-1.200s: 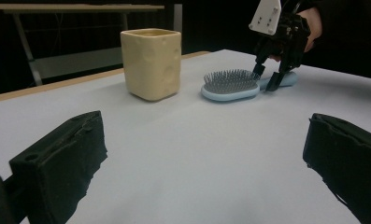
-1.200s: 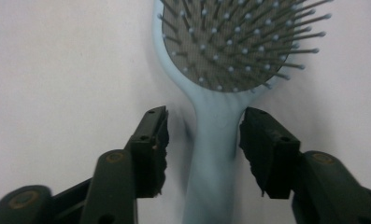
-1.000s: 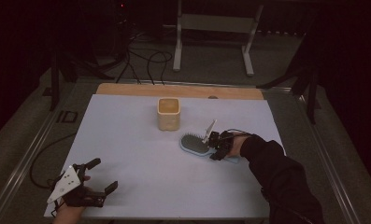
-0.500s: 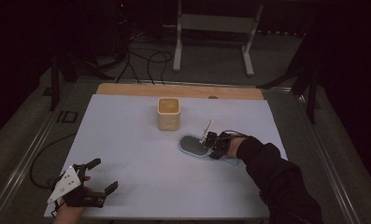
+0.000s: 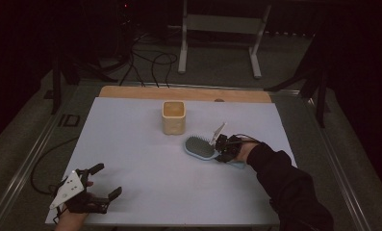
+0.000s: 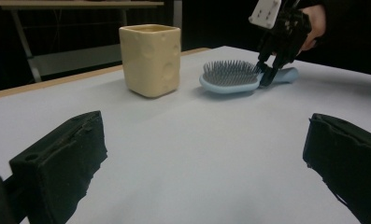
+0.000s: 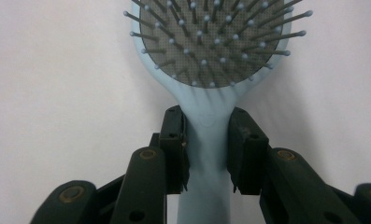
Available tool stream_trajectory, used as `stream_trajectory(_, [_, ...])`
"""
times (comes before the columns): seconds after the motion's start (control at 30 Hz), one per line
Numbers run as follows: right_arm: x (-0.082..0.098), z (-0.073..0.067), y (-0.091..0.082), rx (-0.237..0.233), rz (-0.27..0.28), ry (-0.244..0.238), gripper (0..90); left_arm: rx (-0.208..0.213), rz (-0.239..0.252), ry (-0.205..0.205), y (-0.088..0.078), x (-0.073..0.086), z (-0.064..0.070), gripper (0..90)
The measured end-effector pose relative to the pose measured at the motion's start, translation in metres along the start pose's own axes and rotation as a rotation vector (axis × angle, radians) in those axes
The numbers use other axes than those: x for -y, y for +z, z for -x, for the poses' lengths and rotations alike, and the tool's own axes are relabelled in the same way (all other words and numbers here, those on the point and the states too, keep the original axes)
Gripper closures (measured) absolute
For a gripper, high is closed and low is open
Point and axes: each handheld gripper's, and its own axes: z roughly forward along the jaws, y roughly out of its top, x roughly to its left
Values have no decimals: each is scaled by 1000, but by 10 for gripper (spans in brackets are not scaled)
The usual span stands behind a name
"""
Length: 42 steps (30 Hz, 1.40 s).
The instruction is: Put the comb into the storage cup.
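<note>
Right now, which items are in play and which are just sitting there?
In play:
- hairbrush, lying bristles-up on the table, its handle clamped
- right gripper, shut on the handle just below the brush head

Just sitting there:
- cream cup, upright beyond the brush, untouched
- left gripper, open at the near table edge, holding nothing

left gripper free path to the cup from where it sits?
Probably yes: the left gripper, jaws open, faces the cup across bare table. The hairbrush, held by the right gripper, lies off to the side.
</note>
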Motion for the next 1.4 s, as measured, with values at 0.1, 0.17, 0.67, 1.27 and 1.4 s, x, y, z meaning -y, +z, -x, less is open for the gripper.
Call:
stream_trajectory(0.1, [0,1,-5,-5,27,10,700,0,1,0,0,0,0,0])
stream_trajectory(0.17, [1,2,-9,-13,39,8,700,-1,0,0,0,0,0,0])
stream_trajectory(0.67, [7,-1,-24,-24,130,38,699,-2,-7,-2,1,0,0,0])
stream_trajectory(1.27, [8,-3,-49,-40,267,60,699,-32,-18,-26,-1,1,-4,0])
stream_trajectory(1.4, [5,-4,-55,-37,298,53,699,-31,-21,-27,0,2,-4,0])
